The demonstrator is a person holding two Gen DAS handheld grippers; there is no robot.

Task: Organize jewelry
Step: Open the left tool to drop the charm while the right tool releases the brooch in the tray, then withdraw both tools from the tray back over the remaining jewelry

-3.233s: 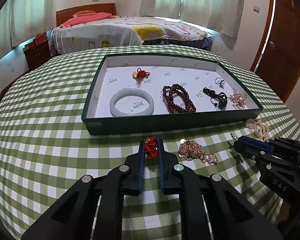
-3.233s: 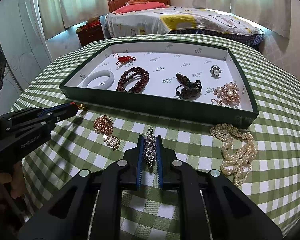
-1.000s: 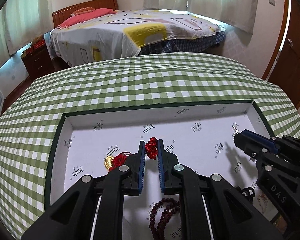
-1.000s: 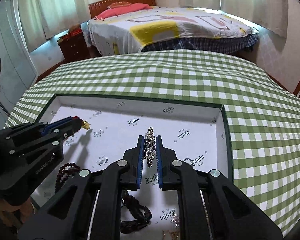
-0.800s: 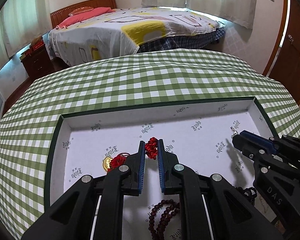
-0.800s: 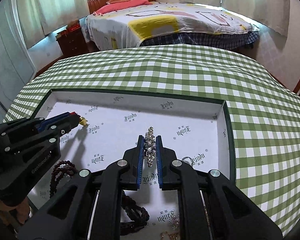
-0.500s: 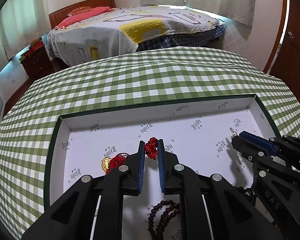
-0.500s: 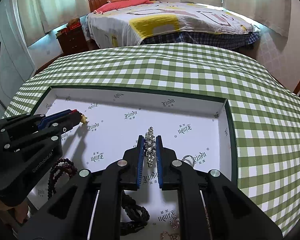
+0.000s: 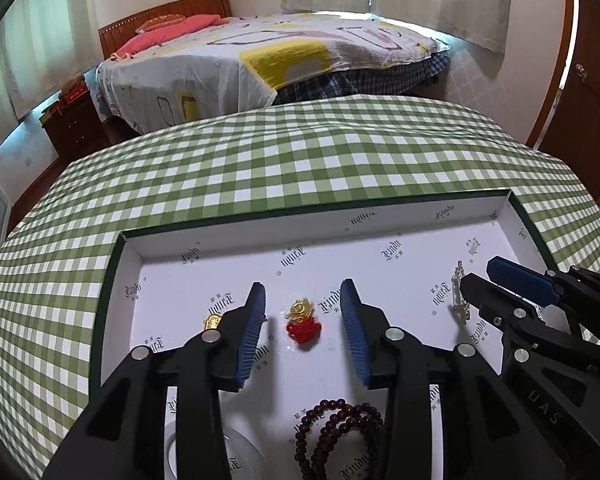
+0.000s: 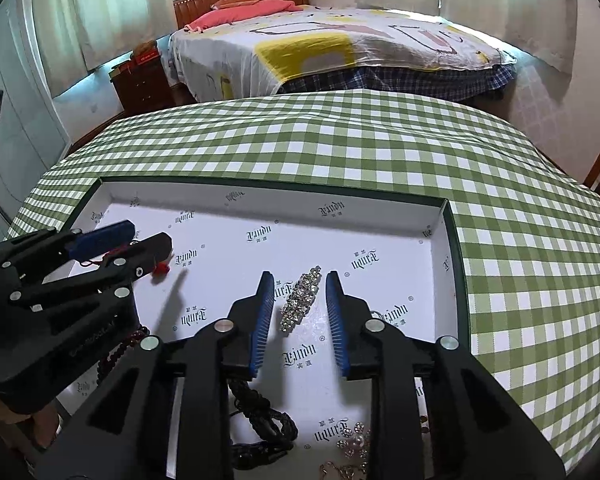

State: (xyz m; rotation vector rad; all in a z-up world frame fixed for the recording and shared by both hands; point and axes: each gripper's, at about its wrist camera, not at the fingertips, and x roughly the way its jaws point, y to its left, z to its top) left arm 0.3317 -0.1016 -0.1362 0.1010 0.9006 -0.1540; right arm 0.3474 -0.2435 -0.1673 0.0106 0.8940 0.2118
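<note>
A green tray with a white lining [image 9: 228,264] [image 10: 380,240] sits on the checked table. My left gripper [image 9: 302,296] is open above the tray floor. A red knot charm with a gold piece [image 9: 302,322] lies free between its fingers. My right gripper [image 10: 299,286] is open too. A silver rhinestone brooch [image 10: 300,300] lies on the lining between its fingers. The brooch also shows in the left wrist view [image 9: 458,296], beside the right gripper [image 9: 496,280].
Inside the tray lie another red and gold charm [image 9: 214,321], dark red beads [image 9: 336,428], a pale bangle [image 9: 236,456], a black braided cord [image 10: 260,412] and a pearl piece [image 10: 354,442]. A bed [image 9: 268,52] stands beyond the table.
Both grippers have opened over the tray. The red charm and the rhinestone brooch have dropped out of the jaws and now lie on the lining.
</note>
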